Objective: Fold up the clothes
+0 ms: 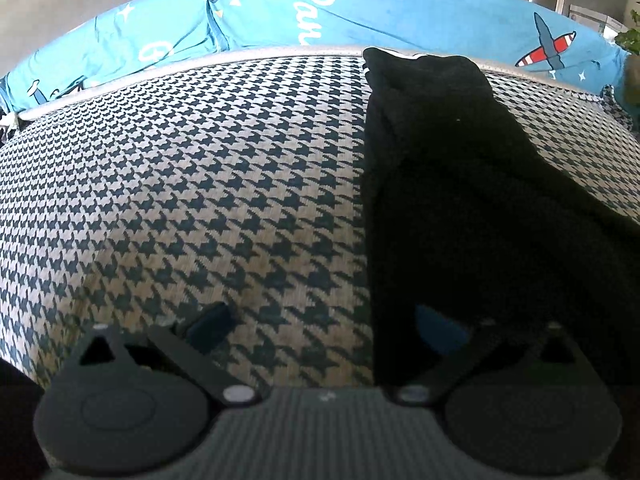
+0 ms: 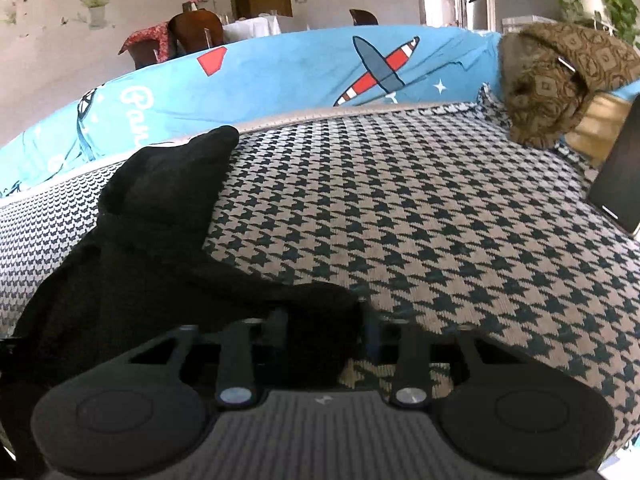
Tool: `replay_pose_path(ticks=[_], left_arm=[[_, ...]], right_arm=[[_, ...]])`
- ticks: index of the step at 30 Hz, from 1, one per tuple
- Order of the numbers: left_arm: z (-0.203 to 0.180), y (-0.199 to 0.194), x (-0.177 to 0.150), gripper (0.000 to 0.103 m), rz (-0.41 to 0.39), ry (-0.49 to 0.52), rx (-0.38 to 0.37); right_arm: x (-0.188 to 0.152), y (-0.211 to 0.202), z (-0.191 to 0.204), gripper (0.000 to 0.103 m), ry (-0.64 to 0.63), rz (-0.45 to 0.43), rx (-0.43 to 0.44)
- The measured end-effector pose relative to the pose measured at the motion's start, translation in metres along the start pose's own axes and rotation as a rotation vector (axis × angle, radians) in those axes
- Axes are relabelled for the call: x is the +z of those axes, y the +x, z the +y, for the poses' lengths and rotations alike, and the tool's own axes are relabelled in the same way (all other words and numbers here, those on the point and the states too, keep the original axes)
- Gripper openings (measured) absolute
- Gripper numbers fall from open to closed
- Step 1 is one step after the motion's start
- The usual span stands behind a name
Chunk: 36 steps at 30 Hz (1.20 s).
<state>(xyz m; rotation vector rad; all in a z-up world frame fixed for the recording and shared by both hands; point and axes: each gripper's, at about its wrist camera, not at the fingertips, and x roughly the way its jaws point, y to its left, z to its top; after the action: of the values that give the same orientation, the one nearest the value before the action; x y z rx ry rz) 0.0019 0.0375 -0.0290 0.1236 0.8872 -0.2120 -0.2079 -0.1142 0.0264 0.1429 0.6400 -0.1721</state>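
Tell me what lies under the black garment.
The black garment lies on the houndstooth cover, which shows on both sides of it. Whatever is directly beneath the cloth is hidden. Behind it runs a blue airplane-print sheet.

The left tongs (image 1: 324,326) gape wide over houndstooth upholstery (image 1: 180,184), one finger on the black garment (image 1: 472,208).
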Motion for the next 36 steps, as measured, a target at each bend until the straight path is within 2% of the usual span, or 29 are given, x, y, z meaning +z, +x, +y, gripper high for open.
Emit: replay_pose_path(ticks=[4, 8, 14, 23, 31, 36], left_arm=[[-0.001, -0.003, -0.003, 0.103, -0.007, -0.004, 0.002], [-0.003, -0.005, -0.005, 0.103, -0.011, -0.01, 0.007], [-0.004, -0.007, -0.005, 0.103, -0.01, -0.022, 0.008], [-0.006, -0.012, -0.006, 0.103, -0.002, -0.048, 0.007], [0.009, -0.027, -0.01, 0.103, 0.005, -0.139, -0.062], [0.019, -0.035, -0.012, 0.103, -0.01, -0.185, -0.098]], right_arm=[[0.001, -0.004, -0.001, 0.011, 0.022, -0.013, 0.037], [0.002, -0.016, 0.01, 0.01, -0.002, -0.051, 0.07], [-0.005, -0.046, 0.031, 0.01, -0.007, -0.087, 0.213], [-0.033, -0.077, 0.09, 0.01, -0.119, -0.037, 0.48], [-0.056, -0.094, 0.141, 0.009, -0.235, 0.022, 0.707], [-0.064, -0.086, 0.15, 0.009, -0.253, 0.071, 0.75]])
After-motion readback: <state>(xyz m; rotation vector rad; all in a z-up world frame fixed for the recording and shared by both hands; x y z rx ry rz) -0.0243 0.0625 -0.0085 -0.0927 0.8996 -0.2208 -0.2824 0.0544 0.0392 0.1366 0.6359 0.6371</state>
